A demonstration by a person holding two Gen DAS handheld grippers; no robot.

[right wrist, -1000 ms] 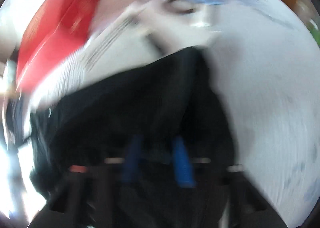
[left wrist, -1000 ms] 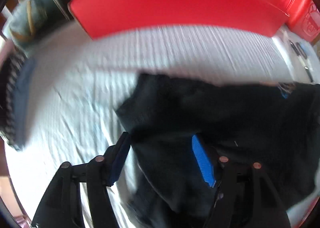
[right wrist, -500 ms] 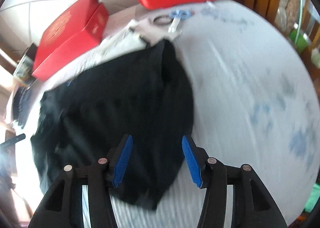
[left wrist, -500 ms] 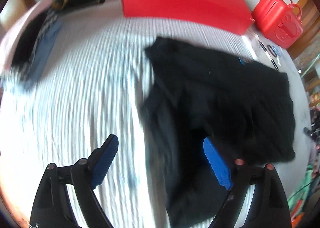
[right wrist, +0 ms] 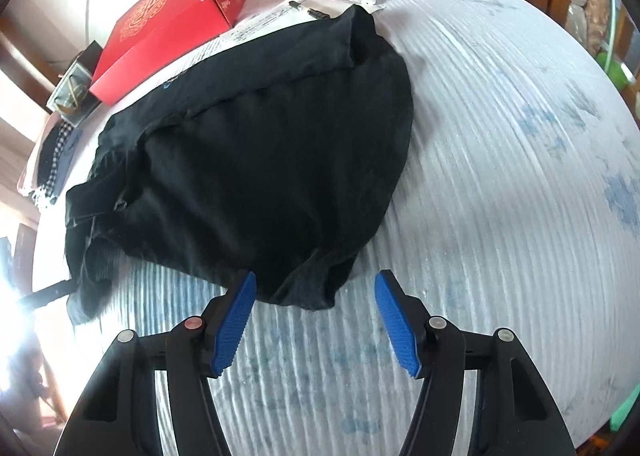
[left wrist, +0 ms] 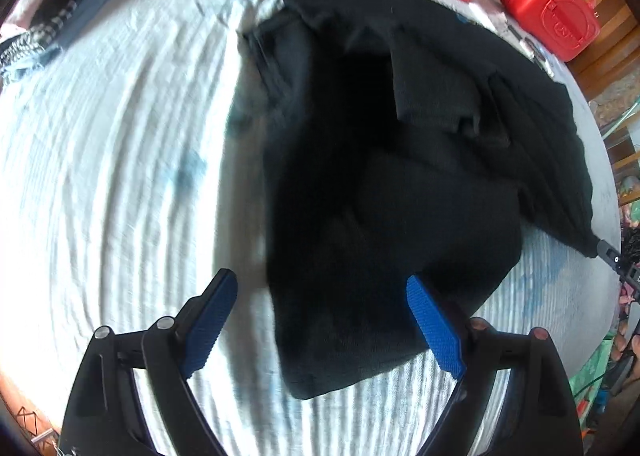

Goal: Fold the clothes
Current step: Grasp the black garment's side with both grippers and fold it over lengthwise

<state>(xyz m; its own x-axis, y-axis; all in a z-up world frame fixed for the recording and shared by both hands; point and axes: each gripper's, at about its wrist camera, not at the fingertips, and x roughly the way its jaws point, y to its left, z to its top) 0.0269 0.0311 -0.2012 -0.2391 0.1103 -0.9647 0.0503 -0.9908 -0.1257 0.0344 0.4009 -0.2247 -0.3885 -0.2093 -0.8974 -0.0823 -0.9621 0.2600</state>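
Black garment (left wrist: 380, 176) lay part-folded on the white ribbed bed cover (left wrist: 120, 136), left tool (left wrist: 320, 320) and right tool (right wrist: 314, 316) both spread wide, gripping nothing, likely lining up another fold.

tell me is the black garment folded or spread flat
Partly folded, untidily. The black garment lies on the striped sheet with one flap doubled over its upper part, a fold line across it, and bunched edges.

One black garment (right wrist: 256, 160), two red boxes (right wrist: 172, 20)
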